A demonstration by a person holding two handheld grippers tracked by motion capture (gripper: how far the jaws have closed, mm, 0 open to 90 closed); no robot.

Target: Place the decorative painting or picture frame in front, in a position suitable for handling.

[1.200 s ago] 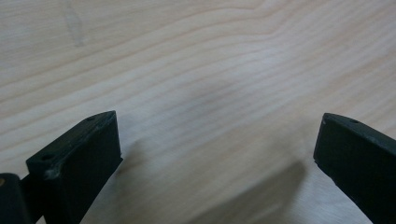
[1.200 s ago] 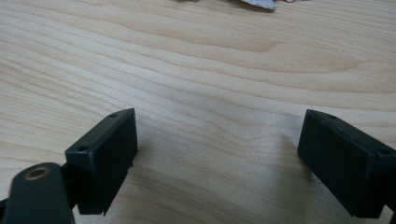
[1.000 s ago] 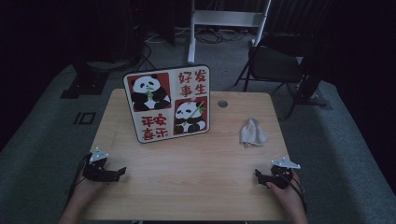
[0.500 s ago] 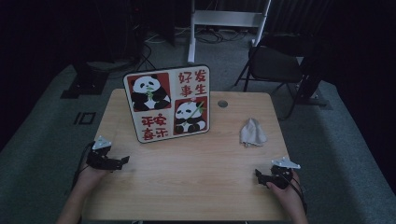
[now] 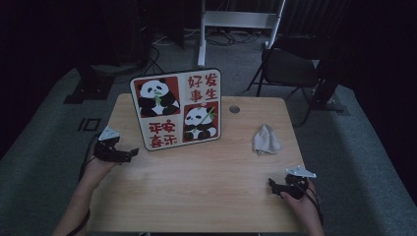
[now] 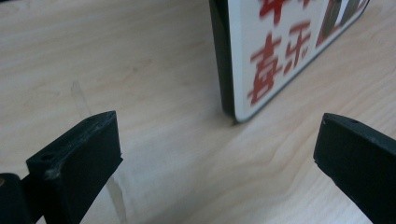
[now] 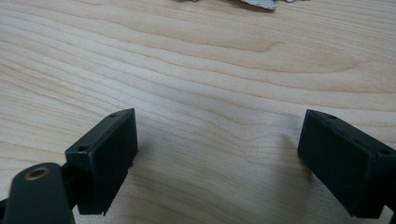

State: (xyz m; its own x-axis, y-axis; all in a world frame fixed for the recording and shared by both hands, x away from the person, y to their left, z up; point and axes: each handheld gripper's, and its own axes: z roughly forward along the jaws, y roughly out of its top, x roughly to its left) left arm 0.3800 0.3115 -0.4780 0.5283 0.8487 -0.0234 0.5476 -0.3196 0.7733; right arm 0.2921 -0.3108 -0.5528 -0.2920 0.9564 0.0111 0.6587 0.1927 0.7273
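Left gripper [image 5: 129, 153] fingers spread, just beside upright panda-print red-and-white sign board [image 5: 178, 109]; right gripper [image 5: 273, 185] fingers spread over light wooden worktop [image 5: 206, 182].

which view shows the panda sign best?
High view: the whole panda sign stands upright on the table, both pandas and the red characters readable. The left gripper view catches its lower corner and dark edge close up. The right gripper view looks elsewhere.

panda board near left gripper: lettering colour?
Red characters on white panels, white on red; the panda board reads best in the high view.
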